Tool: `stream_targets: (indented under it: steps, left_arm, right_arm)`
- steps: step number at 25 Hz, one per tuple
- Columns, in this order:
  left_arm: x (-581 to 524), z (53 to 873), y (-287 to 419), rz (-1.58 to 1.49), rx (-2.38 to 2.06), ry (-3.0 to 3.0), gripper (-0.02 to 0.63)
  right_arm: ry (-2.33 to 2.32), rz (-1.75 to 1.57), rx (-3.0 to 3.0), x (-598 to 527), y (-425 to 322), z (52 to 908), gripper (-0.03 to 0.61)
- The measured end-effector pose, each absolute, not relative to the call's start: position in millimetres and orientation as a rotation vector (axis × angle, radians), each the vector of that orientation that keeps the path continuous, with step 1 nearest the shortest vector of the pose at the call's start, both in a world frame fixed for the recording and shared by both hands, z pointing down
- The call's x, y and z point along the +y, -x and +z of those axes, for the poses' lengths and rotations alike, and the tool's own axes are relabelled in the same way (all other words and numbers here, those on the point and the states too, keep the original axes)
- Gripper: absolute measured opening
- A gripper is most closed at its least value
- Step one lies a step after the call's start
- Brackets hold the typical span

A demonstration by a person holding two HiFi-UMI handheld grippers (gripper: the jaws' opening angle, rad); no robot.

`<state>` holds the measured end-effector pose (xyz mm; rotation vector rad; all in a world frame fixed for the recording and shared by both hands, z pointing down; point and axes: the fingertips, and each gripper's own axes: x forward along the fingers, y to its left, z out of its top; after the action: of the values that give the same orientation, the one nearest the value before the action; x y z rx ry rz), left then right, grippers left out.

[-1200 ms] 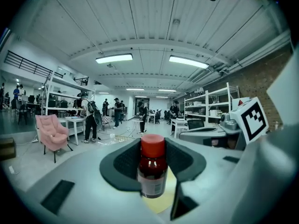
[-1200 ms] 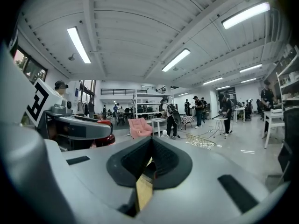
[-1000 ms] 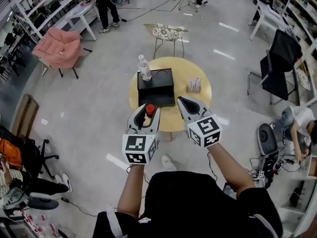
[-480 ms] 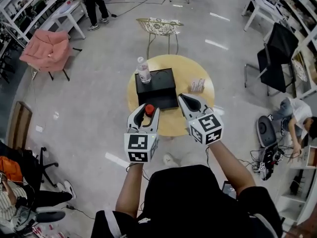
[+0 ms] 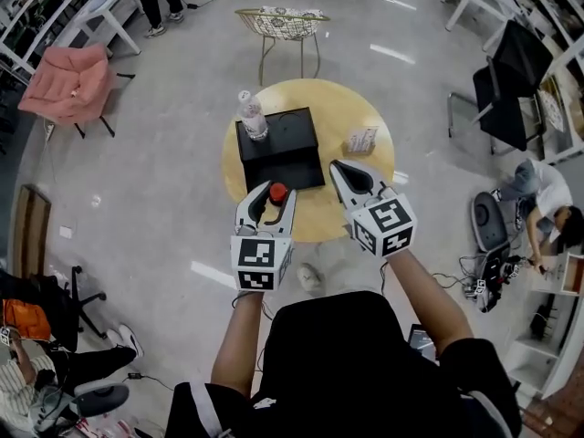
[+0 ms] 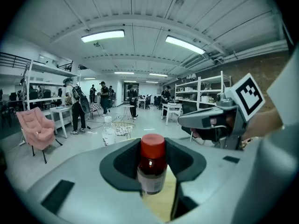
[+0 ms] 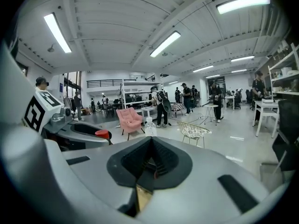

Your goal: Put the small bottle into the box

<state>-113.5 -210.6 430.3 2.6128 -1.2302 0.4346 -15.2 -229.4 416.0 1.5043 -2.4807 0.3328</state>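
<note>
a large hall with a glossy grey floor (image 5: 155, 199) that mirrors the lamps in pale streaks. a round wooden table (image 5: 360, 108) stands in the middle, with a wire chair (image 5: 281, 24) just behind it. a pink armchair (image 5: 68, 85) sits well off to the left, near white tables (image 5: 105, 7); a black chair (image 5: 511, 80) stands to the right. long strip lights (image 6: 103, 35) run along the ribbed white ceiling (image 6: 140, 13). white shelf racks (image 6: 201, 90) line the far side, and several people (image 6: 74, 104) stand among the desks.
</note>
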Motion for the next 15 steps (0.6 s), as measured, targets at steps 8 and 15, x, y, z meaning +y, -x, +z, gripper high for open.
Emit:
stream_targets:
  steps: [8, 15]
  left_arm:
    - [-240, 465, 88, 0.481, -1.2, -2.576, 0.16]
    - [-270, 500, 73, 0.534, -1.19, -2.512, 0.16]
  right_arm:
    - [-1.421, 0.391, -2.46, -262, 2, 452, 0.0]
    - [-1.372, 0.465, -2.435, -291, -12, 485, 0.0]
